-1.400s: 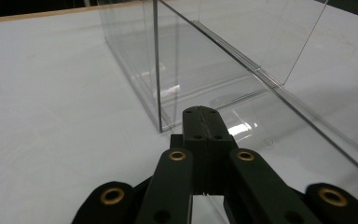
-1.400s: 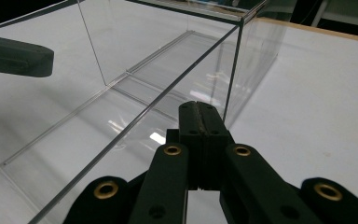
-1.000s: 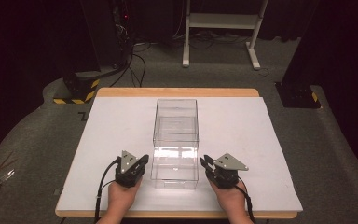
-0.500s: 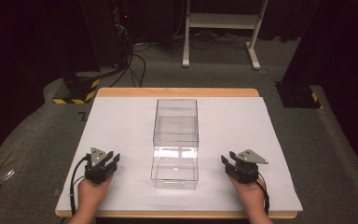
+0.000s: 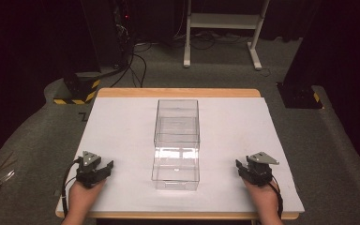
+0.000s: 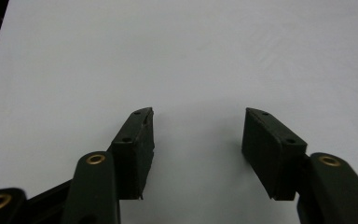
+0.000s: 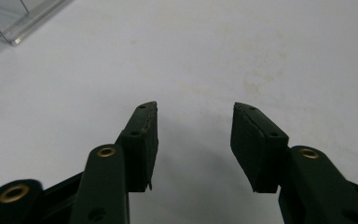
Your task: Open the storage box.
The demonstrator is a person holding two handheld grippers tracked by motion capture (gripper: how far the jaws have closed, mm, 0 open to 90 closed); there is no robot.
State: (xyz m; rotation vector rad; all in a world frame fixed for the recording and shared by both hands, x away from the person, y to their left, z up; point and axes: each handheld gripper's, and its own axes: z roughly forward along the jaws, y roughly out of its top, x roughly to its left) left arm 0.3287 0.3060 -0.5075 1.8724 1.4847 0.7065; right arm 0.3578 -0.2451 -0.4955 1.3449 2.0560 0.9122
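Either side of the clear rectangular plastic box (image 5: 176, 140), left claw (image 5: 104, 167) and right claw (image 5: 240, 167) rest released, empty; approach level, squarely.

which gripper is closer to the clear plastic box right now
Right, but only slightly. The left gripper rests well off the clear box's left side; the right gripper sits off its right side. Neither touches it.

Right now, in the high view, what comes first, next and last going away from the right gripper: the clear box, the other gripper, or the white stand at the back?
From the right gripper:
1. Clear box, in the table's middle, to its left.
2. Left gripper, beyond the box, near the table's left front.
3. White stand, on the floor behind the table.
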